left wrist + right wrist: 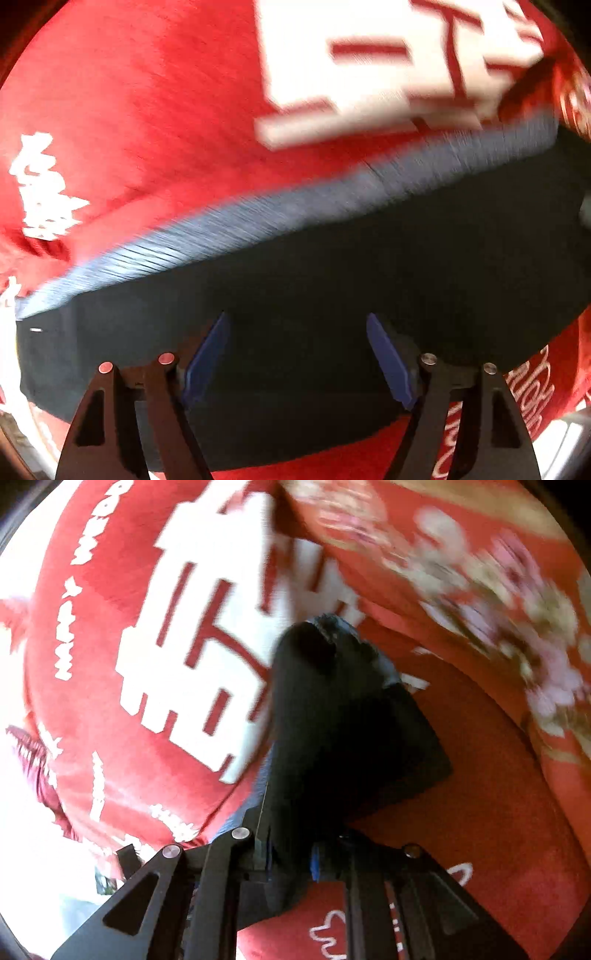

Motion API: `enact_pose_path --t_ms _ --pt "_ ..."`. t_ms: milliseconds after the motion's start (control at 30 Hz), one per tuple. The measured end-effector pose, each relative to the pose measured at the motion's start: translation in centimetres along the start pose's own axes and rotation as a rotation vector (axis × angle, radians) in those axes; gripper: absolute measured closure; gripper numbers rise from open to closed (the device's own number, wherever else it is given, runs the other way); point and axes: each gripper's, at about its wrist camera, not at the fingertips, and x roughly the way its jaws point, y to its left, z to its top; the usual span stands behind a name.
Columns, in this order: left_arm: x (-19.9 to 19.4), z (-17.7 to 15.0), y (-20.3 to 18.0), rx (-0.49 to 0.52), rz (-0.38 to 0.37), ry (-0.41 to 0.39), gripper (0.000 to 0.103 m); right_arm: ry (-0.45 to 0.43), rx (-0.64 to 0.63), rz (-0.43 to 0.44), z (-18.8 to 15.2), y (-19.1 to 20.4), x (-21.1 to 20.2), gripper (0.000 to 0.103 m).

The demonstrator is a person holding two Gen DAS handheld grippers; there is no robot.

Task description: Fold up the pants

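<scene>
Under everything lies a red cloth (pixel 129 110) printed with big white characters, and in the right wrist view a flowered red cover (pixel 498 590) rises behind it; we cannot tell whether this is a bed or a table beneath. On the cloth lie the pants (pixel 314 288), dark navy, with a lighter blue ribbed band (pixel 258 229) along their far edge that we take for the waistband. In the left wrist view they stretch across almost the whole width as one flat, fairly smooth slab, which suggests to us that the legs are already laid one on the other, though the blur keeps us from being sure. In the right wrist view a narrow length of the dark fabric (pixel 332 709) runs away from us, bunched at its far tip.

Our left gripper (pixel 299 354) hovers low over the pants, near their front edge, jaws wide apart with nothing between them. Our right gripper (pixel 291 853) has its jaws closed on the dark fabric, which comes out from between them.

We judge the task partly done: one or more crosswise folds are left, bringing one end over toward the other, then smoothing the bundle
</scene>
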Motion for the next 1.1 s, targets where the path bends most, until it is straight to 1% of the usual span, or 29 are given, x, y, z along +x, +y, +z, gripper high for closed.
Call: enact_pose_path --t_ms 33,67,100,133,167,200,267,367,433,567,600,700,767,800,867,900,933,967,1000,1033,1100 --pt "0.4 -0.4 -0.8 0.005 0.026 -0.027 0.025 0.003 -0.019 -0.001 -0.1 0.7 0.0 0.088" --pt "0.2 -0.7 -1.4 0.02 0.046 -0.07 0.025 0.014 -0.038 -0.007 -0.3 1.3 0.1 0.088" --pt "0.2 -0.9 -2.0 0.046 0.068 -0.088 0.025 0.009 -0.067 -0.019 -0.5 2.1 0.2 0.088" --pt "0.1 -1.0 -2.1 0.055 0.07 -0.094 0.025 0.011 -0.098 -0.034 -0.6 3.0 0.2 0.088" --pt "0.1 -0.9 -1.9 0.05 0.055 -0.088 0.025 0.01 -0.125 -0.042 -0.8 3.8 0.2 0.088" --pt "0.3 -0.7 -1.5 0.042 0.024 -0.075 0.024 0.009 -0.145 -0.053 -0.9 4.5 0.2 0.088" --pt "0.4 -0.4 -0.9 0.046 -0.01 -0.059 0.021 0.006 -0.177 -0.071 -1.4 5.9 0.4 0.088" --pt "-0.2 -0.3 0.5 0.018 -0.075 -0.033 0.021 -0.003 -0.223 -0.097 -1.9 7.9 0.1 0.088" --pt "-1.5 -1.0 2.1 -0.019 -0.106 -0.06 0.021 -0.003 -0.286 -0.125 -2.9 9.8 0.0 0.088" --pt "-4.5 -3.2 6.5 -0.052 -0.141 -0.111 0.021 0.009 -0.434 -0.192 -5.5 14.1 1.1 0.088" --pt "-5.0 -3.7 7.6 -0.057 -0.136 -0.116 0.021 0.016 -0.484 -0.216 -6.7 15.6 1.8 0.088" --pt "-6.2 -5.6 12.5 -0.11 -0.111 -0.115 0.021 0.044 -0.564 -0.251 -9.3 18.6 4.2 0.085" --pt "-6.7 -7.0 16.1 -0.166 -0.092 -0.103 0.021 0.072 -0.627 -0.279 -11.9 20.5 6.5 0.084" --pt "-6.8 -7.7 17.9 -0.194 -0.077 -0.098 0.021 0.091 -0.68 -0.304 -13.8 21.6 8.4 0.083" --pt "-6.8 -9.3 21.4 -0.24 -0.031 -0.09 0.021 0.123 -0.736 -0.339 -16.3 22.3 11.1 0.078" --pt "-6.7 -10.1 22.8 -0.262 -0.005 -0.084 0.021 0.159 -0.776 -0.374 -18.5 22.5 13.5 0.076" --pt "-6.4 -10.9 24.1 -0.28 0.01 -0.074 0.021 0.182 -0.801 -0.398 -19.8 22.4 15.0 0.074" --pt "-6.2 -11.6 25.0 -0.295 0.018 -0.064 0.021 0.217 -0.848 -0.449 -21.8 22.1 17.2 0.069" --pt "-5.8 -12.3 25.7 -0.308 0.026 -0.055 0.021 0.242 -0.883 -0.492 -23.1 21.9 18.6 0.067" --pt "-5.5 -12.8 26.2 -0.317 0.038 -0.047 0.021 0.275 -0.952 -0.577 -25.2 21.5 20.4 0.063" --pt "-5.2 -14.0 27.4 -0.329 0.054 -0.038 0.021 0.272 -1.079 -0.693 -28.3 21.6 21.5 0.058"
